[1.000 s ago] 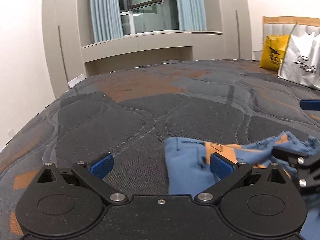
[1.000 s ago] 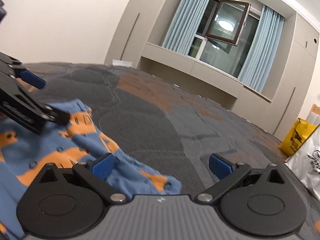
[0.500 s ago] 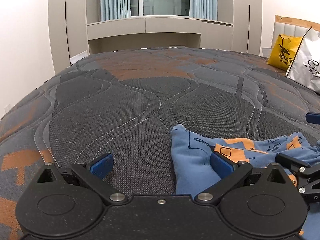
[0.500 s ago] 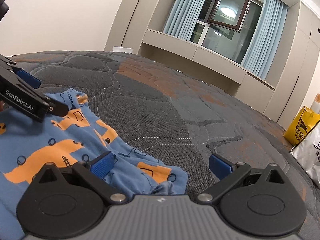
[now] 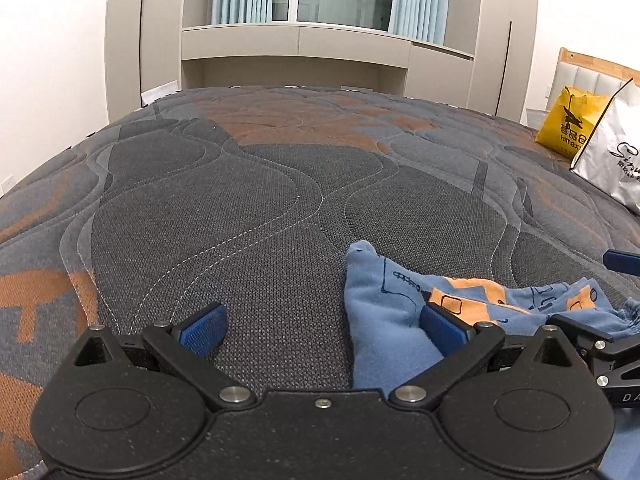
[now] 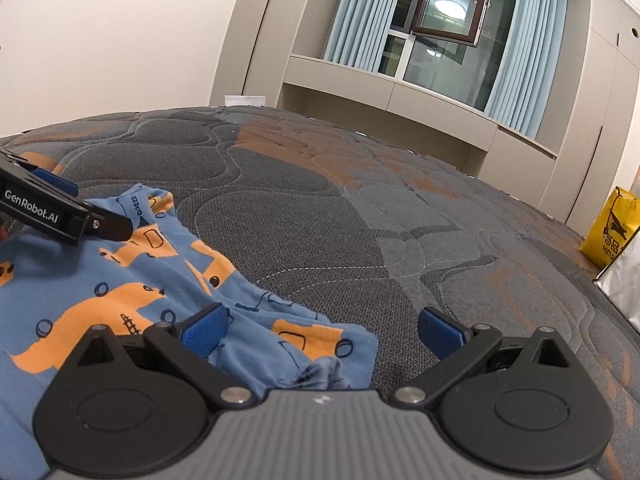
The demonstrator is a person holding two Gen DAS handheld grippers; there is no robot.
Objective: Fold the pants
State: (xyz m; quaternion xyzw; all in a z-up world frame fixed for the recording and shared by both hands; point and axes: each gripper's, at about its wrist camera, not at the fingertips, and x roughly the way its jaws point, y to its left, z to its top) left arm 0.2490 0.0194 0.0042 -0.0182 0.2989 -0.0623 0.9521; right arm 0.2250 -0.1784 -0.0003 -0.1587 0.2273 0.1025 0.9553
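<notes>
On the quilted grey and orange mattress (image 5: 248, 208) lie the blue pants (image 6: 132, 280) with orange print, rumpled, near the front edge of both views. Left gripper (image 5: 320, 322) sits low over the mattress, fingers wide apart, nothing between them. Its right blue pad (image 5: 440, 326) touches or sits just over a bunched end of the pants (image 5: 384, 320); cannot tell which. Its left pad is over bare mattress, apart from the cloth. Right gripper (image 6: 322, 328) is also spread wide, holding nothing. Its left pad (image 6: 204, 330) is over the pants; its right pad is over bare mattress. A crumpled fold of cloth lies between the 2 fingers, close to the gripper body. In the right wrist view the left gripper (image 6: 100, 220) shows at the left edge, above the pants. At the far right stand 2 bags, a yellow bag (image 5: 568, 128) and a white bag (image 5: 612, 164), touching each other, well apart from the pants. Window with blue curtains (image 6: 520, 48) is behind the bed.
</notes>
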